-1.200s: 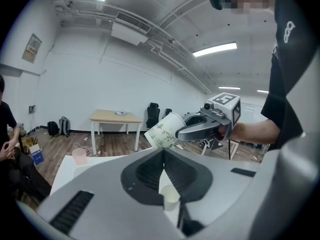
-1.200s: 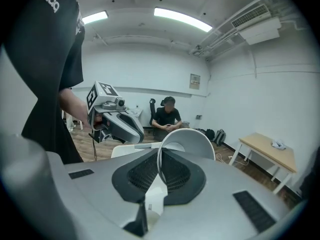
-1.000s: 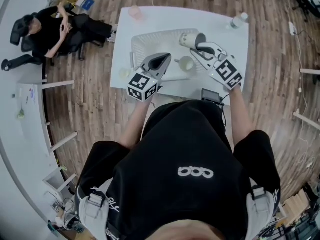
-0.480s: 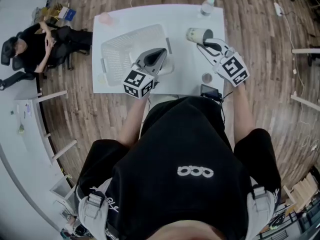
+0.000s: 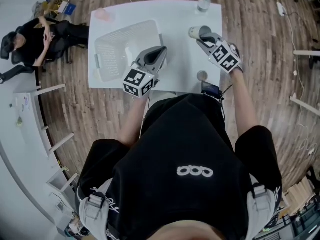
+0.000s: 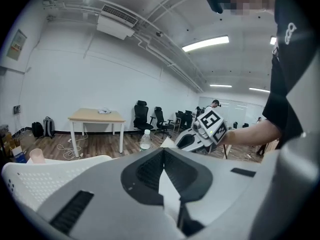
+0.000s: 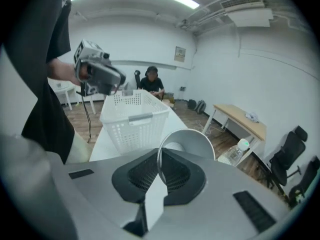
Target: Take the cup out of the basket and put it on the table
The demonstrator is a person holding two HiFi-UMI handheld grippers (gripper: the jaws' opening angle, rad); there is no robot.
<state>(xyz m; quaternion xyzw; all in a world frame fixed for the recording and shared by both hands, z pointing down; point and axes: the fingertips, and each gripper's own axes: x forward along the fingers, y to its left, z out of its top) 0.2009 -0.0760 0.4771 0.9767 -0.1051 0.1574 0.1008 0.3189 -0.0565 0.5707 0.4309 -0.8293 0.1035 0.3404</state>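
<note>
A white cup [image 5: 195,32] is tilted on its side, its mouth toward the right gripper view's camera. My right gripper [image 5: 202,37] is shut on the rim of the cup [image 7: 189,140], one jaw inside the mouth and one outside. It hangs over the white table [image 5: 182,19] at the far right, apart from the white basket [image 5: 124,49]. My left gripper [image 5: 161,52] hovers by the basket's near right corner, shut with nothing in it. In the left gripper view, the left gripper [image 6: 162,154] has its jaws closed together.
A water bottle [image 5: 203,3] stands at the table's far right corner, just beyond the cup. A pink cup [image 5: 102,15] sits at the far left corner. A small round thing [image 5: 202,76] and a black device [image 5: 211,89] lie at the near right edge. A person [image 5: 35,36] sits left.
My right gripper has carried the cup from the basket's right edge out to the right, over the table near the bottle. The left gripper has stayed by the basket.
</note>
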